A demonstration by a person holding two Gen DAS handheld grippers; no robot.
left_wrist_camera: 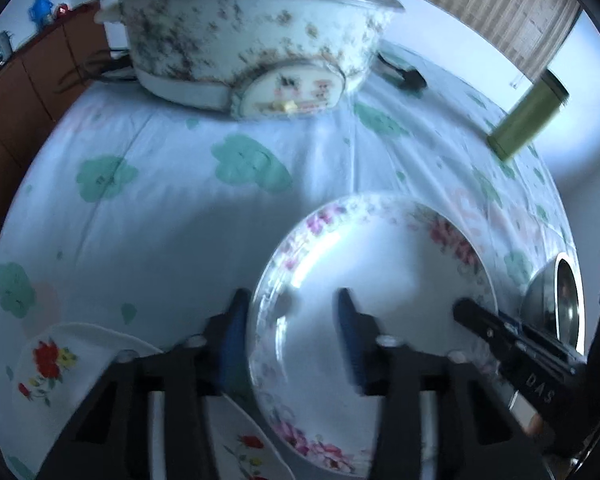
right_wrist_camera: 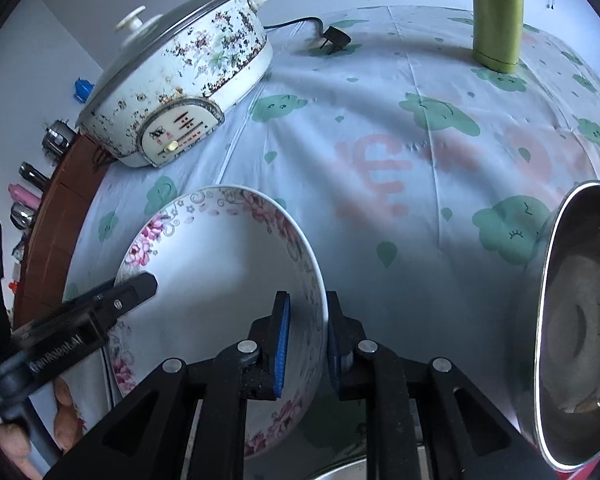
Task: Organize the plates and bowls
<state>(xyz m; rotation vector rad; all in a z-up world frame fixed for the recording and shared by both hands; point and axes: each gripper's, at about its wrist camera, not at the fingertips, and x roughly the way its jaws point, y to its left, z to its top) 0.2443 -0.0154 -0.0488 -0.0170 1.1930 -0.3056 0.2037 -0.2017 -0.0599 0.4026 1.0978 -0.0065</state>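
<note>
A white plate with pink flowers [left_wrist_camera: 384, 264] [right_wrist_camera: 220, 264] is held up over the table between both grippers. My left gripper [left_wrist_camera: 296, 312] has its jaws on either side of the plate's left rim. My right gripper [right_wrist_camera: 306, 320] is shut on the plate's right rim, and its finger [left_wrist_camera: 484, 320] shows in the left wrist view. A square white dish with red flowers [left_wrist_camera: 56, 364] lies below left. A steel bowl [right_wrist_camera: 576, 320] [left_wrist_camera: 560, 304] stands on edge at the right.
A speckled electric cooker [right_wrist_camera: 180, 80] [left_wrist_camera: 252, 44] sits at the back of the cloth-covered table [right_wrist_camera: 420, 168], its plug [right_wrist_camera: 336, 38] beside it. A green cylinder [right_wrist_camera: 496, 20] [left_wrist_camera: 528, 120] stands at the far right. A brown cabinet [left_wrist_camera: 32, 88] lies left.
</note>
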